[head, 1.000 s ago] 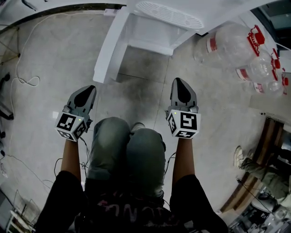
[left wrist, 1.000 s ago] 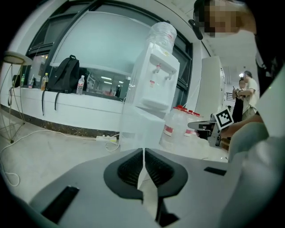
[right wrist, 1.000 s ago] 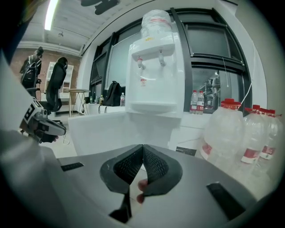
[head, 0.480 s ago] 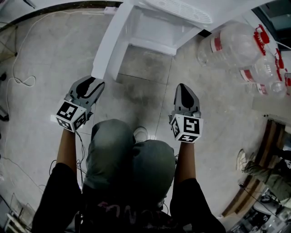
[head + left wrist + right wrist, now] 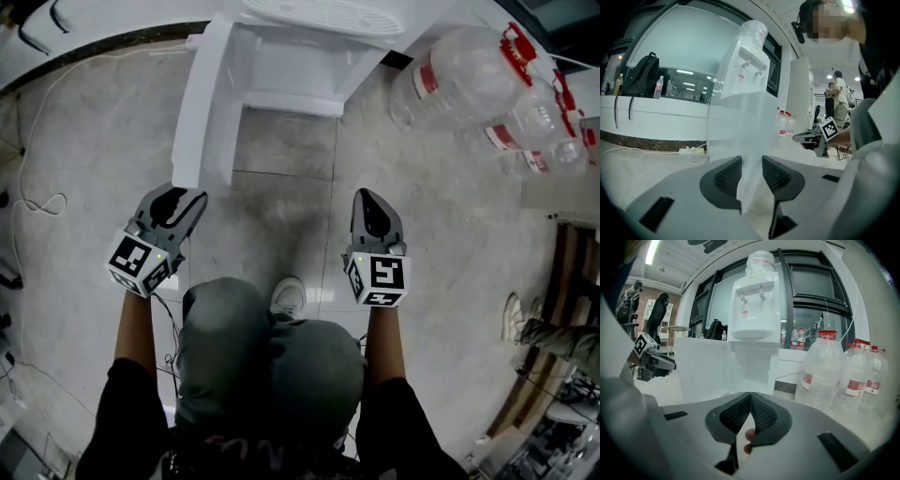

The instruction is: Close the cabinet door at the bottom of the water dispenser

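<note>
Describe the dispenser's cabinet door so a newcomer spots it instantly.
Find the white water dispenser at the head view's top, left of the clear water jugs. Its cabinet door is the flat white panel swung out from the base's left edge toward the person, the only part standing open.

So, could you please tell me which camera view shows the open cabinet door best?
The head view: the cabinet door shows from above, swung out from the water dispenser. The left gripper view shows only its free edge; the right gripper view shows its broad face.
</note>
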Available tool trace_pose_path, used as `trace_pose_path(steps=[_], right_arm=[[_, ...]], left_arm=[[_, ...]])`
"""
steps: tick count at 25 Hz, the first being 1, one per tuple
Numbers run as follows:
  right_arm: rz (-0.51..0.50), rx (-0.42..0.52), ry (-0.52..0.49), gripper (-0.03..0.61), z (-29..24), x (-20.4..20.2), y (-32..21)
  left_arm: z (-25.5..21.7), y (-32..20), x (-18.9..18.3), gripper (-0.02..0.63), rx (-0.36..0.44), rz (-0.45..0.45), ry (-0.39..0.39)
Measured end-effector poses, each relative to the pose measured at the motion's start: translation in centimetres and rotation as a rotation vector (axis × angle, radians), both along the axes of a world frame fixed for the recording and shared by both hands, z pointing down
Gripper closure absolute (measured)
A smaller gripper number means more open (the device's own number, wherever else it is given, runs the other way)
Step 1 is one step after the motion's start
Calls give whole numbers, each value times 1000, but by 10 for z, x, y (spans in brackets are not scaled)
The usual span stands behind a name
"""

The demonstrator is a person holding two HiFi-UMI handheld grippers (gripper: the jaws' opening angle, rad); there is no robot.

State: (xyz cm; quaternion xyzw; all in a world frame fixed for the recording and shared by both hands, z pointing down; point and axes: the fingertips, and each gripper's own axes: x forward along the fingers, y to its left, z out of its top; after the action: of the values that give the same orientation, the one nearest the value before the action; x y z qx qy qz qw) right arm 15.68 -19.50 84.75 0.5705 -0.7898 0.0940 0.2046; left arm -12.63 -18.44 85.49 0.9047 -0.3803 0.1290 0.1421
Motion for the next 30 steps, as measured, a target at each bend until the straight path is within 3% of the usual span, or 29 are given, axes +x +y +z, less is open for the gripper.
trace_pose_path(steps=[4,18,24,30], right_arm=[[17,-7,-1,565,8,12,5],[130,15,-18,565,12,68,0],[174,13,-16,565,19,95,3],[204,2,-30,565,29,114,1]], left_arm=[[1,0,20,465,3,29,-2],[-1,-22,132,495,48,274,9],[-3,-44,170,494,55,294,23],[-1,-63,202,480,76,385,-35]])
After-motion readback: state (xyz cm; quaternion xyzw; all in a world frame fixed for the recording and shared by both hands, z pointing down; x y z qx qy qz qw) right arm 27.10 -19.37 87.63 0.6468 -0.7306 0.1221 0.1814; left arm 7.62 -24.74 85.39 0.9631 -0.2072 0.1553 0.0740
